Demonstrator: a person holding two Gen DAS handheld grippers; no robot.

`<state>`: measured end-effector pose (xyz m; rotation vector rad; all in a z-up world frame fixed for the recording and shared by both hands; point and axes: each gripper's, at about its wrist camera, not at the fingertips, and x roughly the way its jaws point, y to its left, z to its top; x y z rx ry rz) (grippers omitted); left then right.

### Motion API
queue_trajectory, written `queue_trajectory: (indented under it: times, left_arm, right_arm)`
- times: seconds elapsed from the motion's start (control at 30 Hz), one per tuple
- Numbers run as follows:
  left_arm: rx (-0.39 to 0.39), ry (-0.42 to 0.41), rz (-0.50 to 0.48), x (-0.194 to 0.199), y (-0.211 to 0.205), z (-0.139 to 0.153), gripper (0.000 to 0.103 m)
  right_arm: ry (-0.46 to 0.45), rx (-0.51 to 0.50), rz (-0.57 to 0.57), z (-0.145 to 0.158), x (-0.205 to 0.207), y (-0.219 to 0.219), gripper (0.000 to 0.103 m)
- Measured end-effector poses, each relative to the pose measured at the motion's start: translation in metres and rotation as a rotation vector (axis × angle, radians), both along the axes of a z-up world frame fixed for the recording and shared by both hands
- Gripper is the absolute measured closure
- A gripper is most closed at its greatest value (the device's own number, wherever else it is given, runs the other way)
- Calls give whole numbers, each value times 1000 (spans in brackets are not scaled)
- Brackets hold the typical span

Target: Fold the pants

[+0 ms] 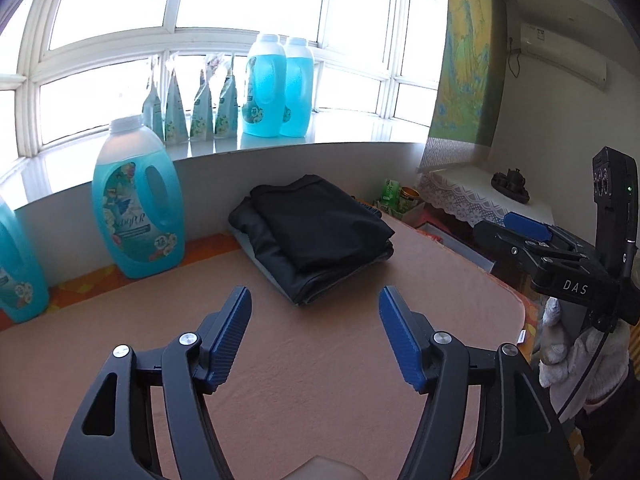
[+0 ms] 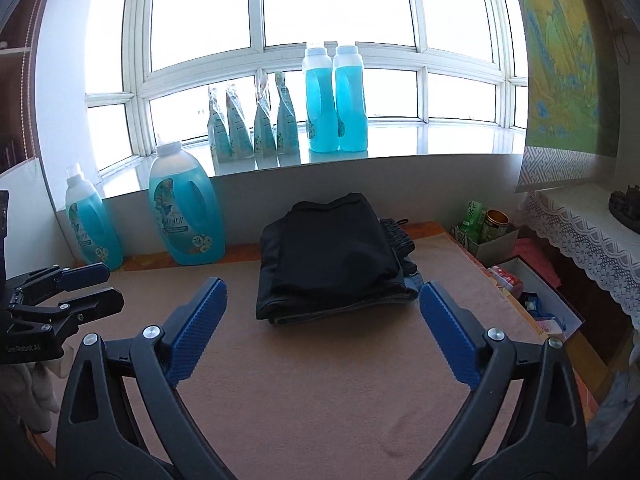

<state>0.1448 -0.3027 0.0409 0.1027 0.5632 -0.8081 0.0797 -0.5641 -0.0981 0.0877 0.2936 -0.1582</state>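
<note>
Two blue-liquid bottles (image 2: 335, 100) on sill; box (image 2: 536, 300) holds small packages.

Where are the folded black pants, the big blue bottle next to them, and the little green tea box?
folded black pants (image 2: 332, 256), right wrist view, middle of the top fold.
big blue bottle (image 1: 138, 216), left wrist view, on its label.
green tea box (image 2: 474, 216), right wrist view, on its front face.

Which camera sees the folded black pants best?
The right wrist view. There the folded black pants sit nearly centered and facing the camera, between the open fingers of the right gripper, with their stacked layers showing. The left wrist view shows them too, but turned at an angle.
</note>
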Motion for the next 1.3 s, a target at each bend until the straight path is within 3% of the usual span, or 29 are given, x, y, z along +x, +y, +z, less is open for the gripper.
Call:
queue_trajectory:
  times: [0.1,0.3,0.5,0.73,1.07,1.3]
  left_arm:
    - [2,11,17,-15,20,-3,26]
    - [13,1,66,-44,56,-7,23]
    - [31,-32,100,-79,81,-10,23]
    - [39,-84,165,-113,100,-19,21]
    - [54,-29,293,-123,127,-54,21]
    - [61,0,355,-120,138,-60,21]
  right_arm:
    - [-13,-28,-9,-3,-18,17,0]
    - [-16,-23,19,-10,-49,43,0]
    - [-40,-21,-33,-19,-78,56,0]
    - [-38,43,-29,-35,-98,60,0]
    - [2,26,-96,-68,-107,69,0]
    - [20,39,-90,-72,-101,69,0]
